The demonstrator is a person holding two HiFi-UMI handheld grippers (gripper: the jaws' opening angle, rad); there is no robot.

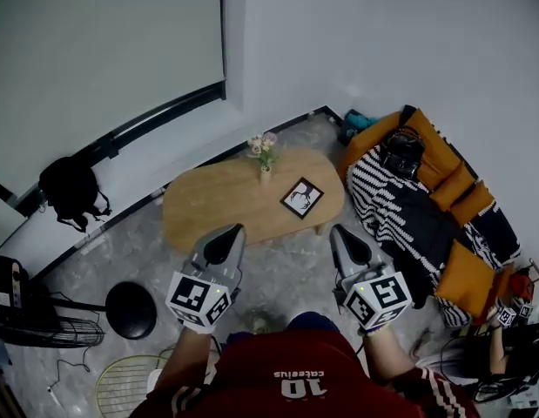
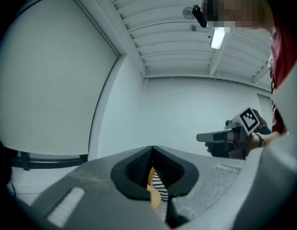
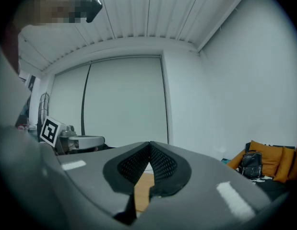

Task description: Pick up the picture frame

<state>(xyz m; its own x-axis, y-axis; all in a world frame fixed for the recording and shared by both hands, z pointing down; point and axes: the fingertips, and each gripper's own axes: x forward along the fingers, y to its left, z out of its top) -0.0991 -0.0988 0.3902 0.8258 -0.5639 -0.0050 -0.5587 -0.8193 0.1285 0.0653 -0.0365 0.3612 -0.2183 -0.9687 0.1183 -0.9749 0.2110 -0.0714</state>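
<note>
1. Approach is, in my judgement, the step in hand: the person stands before the low wooden table (image 1: 208, 203), and neither tool has reached anything on it yet.
2. The picture frame (image 1: 301, 198) lies flat on the right part of the table top, turned like a diamond. It is near the small vase with flowers (image 1: 266, 157) but apart from it.
3. The left gripper (image 1: 238, 228) is pressed together: its two jaws meet at the tips and hold nothing. It is held about level and points toward the near edge of the table.
4. The right gripper (image 1: 335, 228) also has its jaws together and empty. Of the two it is closer to the picture frame, but well apart from it.
5. The next move calls, I think, for bringing one gripper forward and down over the table and spreading its jaws before contact. The right gripper seems the better choice.
6. Because the picture frame lies flat, the jaws probably need to take it by one edge or corner, perhaps the corner that points to the person.
7. The vase with flowers stands just behind, so the reach should stay on the near side.
</note>
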